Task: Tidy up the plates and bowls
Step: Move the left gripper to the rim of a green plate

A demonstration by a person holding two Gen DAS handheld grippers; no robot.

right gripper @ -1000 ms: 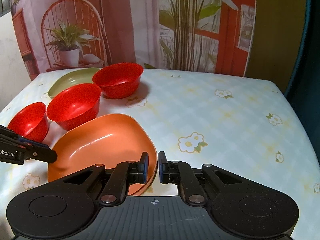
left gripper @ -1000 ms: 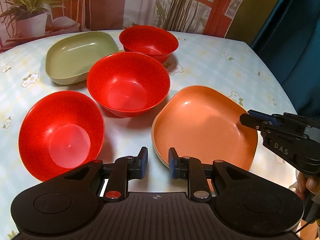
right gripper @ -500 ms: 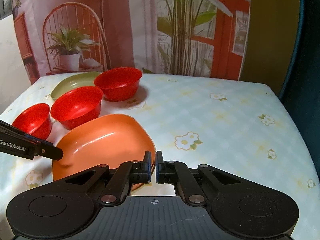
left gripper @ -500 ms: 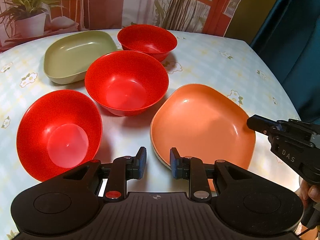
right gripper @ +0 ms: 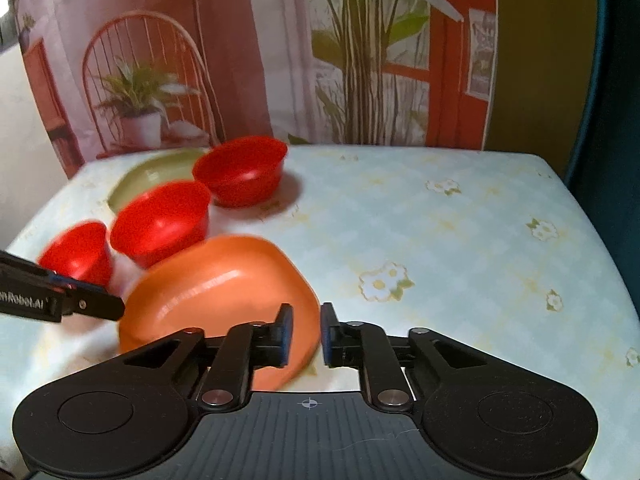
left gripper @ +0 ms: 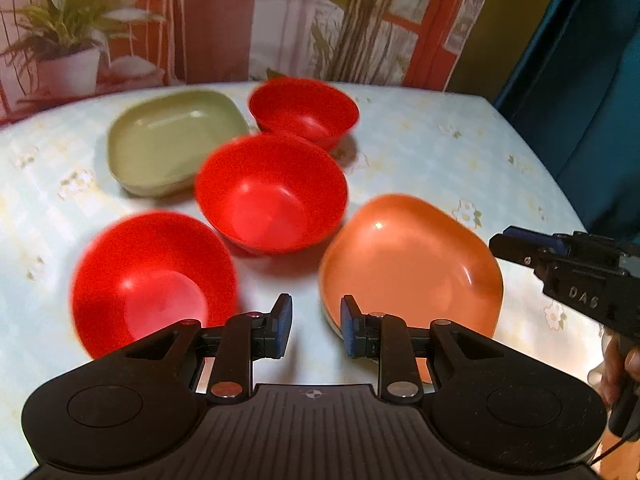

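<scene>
Three red bowls stand on the table: a near one [left gripper: 152, 284], a middle one [left gripper: 272, 192] and a far one [left gripper: 304, 110]. A green plate [left gripper: 172, 140] lies at the back left and an orange plate [left gripper: 412, 264] at the near right. My left gripper [left gripper: 316, 326] is open and empty, above the table between the near bowl and the orange plate. My right gripper [right gripper: 306, 334] is open, its jaws on either side of the orange plate's [right gripper: 216, 284] near right rim. The right gripper also shows in the left wrist view [left gripper: 560, 264].
The table [right gripper: 440, 240] has a pale floral cloth; its right half holds nothing. A wall mural stands behind it and a dark blue curtain [left gripper: 592, 100] hangs at the right. The left gripper's finger [right gripper: 60, 300] shows at the left of the right wrist view.
Both grippers have opened wider; the right one was nearly shut half a second ago. The right gripper has moved in over the orange plate's rim. Both views have drawn back a little.
</scene>
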